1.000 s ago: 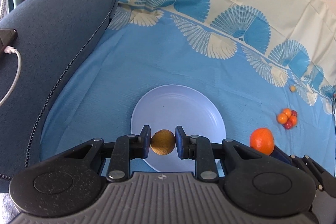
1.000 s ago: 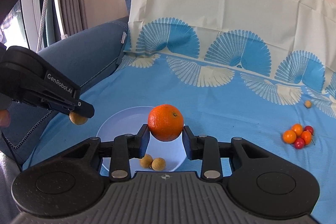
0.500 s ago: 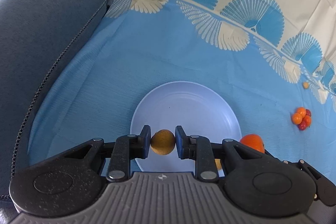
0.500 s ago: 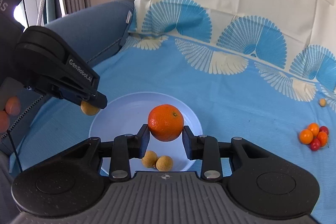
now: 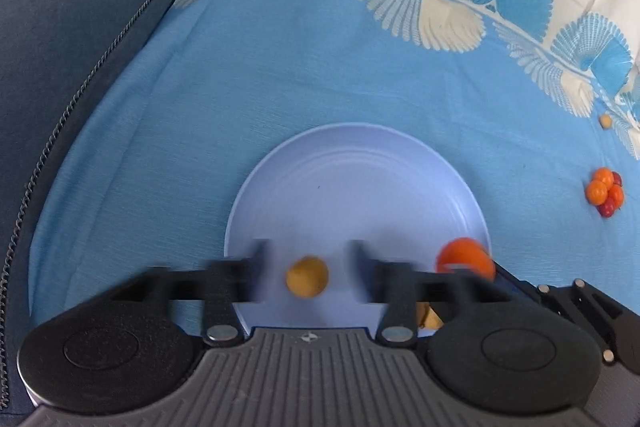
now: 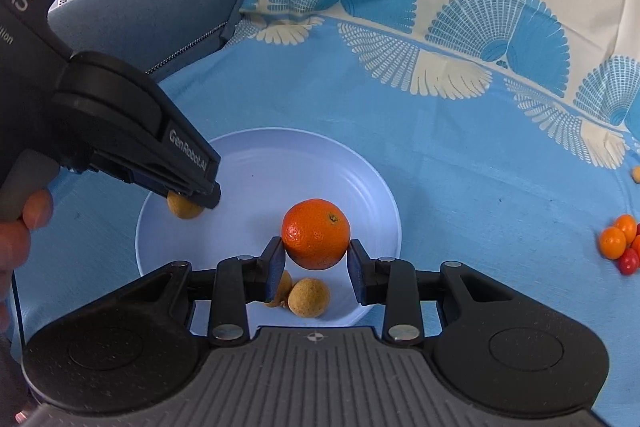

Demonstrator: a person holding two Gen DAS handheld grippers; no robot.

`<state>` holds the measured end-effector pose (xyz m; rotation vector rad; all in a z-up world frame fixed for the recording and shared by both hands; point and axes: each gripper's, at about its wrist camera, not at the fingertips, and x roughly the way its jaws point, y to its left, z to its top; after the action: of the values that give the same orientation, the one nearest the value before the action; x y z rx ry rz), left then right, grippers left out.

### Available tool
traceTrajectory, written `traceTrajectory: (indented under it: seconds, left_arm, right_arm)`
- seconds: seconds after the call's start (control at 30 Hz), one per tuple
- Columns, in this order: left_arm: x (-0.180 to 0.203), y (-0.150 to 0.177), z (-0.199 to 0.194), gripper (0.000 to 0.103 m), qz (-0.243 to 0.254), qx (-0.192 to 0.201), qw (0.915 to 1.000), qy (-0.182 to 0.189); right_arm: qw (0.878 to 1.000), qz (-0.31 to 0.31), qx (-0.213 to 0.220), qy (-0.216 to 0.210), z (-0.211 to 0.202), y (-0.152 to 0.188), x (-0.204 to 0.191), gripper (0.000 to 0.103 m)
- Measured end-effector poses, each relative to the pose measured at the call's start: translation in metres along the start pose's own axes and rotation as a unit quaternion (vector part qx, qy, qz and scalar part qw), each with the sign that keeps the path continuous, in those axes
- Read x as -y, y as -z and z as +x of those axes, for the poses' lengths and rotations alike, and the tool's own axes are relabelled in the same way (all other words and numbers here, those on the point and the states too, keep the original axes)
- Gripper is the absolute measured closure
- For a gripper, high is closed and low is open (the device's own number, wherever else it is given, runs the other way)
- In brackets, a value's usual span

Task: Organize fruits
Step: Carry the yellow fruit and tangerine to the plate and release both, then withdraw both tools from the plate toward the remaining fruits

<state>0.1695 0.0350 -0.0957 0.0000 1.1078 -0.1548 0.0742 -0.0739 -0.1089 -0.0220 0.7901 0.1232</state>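
Observation:
A pale blue plate (image 5: 360, 163) lies on the blue cloth; it also shows in the right wrist view (image 6: 304, 163). My left gripper (image 5: 306, 267) is open, its fingers blurred and apart from a small yellow-brown fruit (image 5: 307, 275) between them over the plate's near left side. From the right wrist view that fruit (image 6: 182, 207) sits under the left gripper's tip (image 6: 200, 193). My right gripper (image 6: 314, 263) is shut on an orange (image 6: 316, 233) above the plate. Two more small brown fruits (image 6: 308, 297) lie on the plate's near edge.
A cluster of small orange and red fruits (image 5: 604, 191) lies on the cloth to the right, also in the right wrist view (image 6: 618, 241). One small yellow fruit (image 5: 606, 121) lies farther back. A dark blue sofa cushion (image 5: 80, 27) rises on the left.
My left gripper's jaws have opened and let go of the small brown fruit over the plate. Both grippers have moved closer in over the plate; the right still holds the orange.

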Motion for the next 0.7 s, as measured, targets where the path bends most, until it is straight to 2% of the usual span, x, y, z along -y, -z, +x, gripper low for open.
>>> traceTrajectory:
  seconds: [0.03, 0.1, 0.17, 0.27, 0.37, 0.47, 0.57, 0.7]
  left_arm:
    - [-0.001, 0.000, -0.007, 0.000, -0.004, 0.014, 0.9999, -0.008]
    - [-0.002, 0.002, -0.026, 0.000, -0.004, 0.038, 0.9992, -0.009]
    - [-0.004, 0.005, -0.046, 0.000, 0.012, 0.042, 0.9989, -0.017]
    - [-0.011, 0.026, -0.082, 0.000, 0.017, 0.063, 0.9966, -0.050]
    - [-0.022, 0.057, -0.111, 0.000, 0.006, 0.055, 0.9968, -0.058]
    - [-0.029, 0.086, -0.135, 0.000, -0.009, 0.043, 0.9970, -0.063]
    - [-0.033, 0.108, -0.156, 0.000, -0.025, 0.056, 0.9953, -0.074]
    - [-0.028, 0.128, -0.179, 0.000, -0.011, 0.076, 0.9940, -0.078]
  right_arm:
    - [1.000, 0.001, 0.001, -0.003, -0.002, -0.002, 0.001, 0.064]
    - [1.000, 0.002, 0.007, -0.004, -0.010, -0.007, 0.002, 0.032]
    - [1.000, -0.003, 0.022, 0.006, -0.028, -0.011, 0.005, 0.017]
    - [0.999, -0.009, 0.031, 0.001, -0.065, -0.008, 0.008, 0.010]
    - [0.999, 0.007, 0.039, -0.010, -0.107, 0.006, 0.010, 0.003]
    - [0.998, 0.014, 0.053, -0.012, -0.145, 0.023, 0.000, 0.001]
    - [0.997, 0.010, 0.080, 0.001, -0.178, 0.036, -0.017, 0.001]
    - [0.995, -0.006, 0.099, 0.004, -0.209, 0.047, -0.031, 0.001]
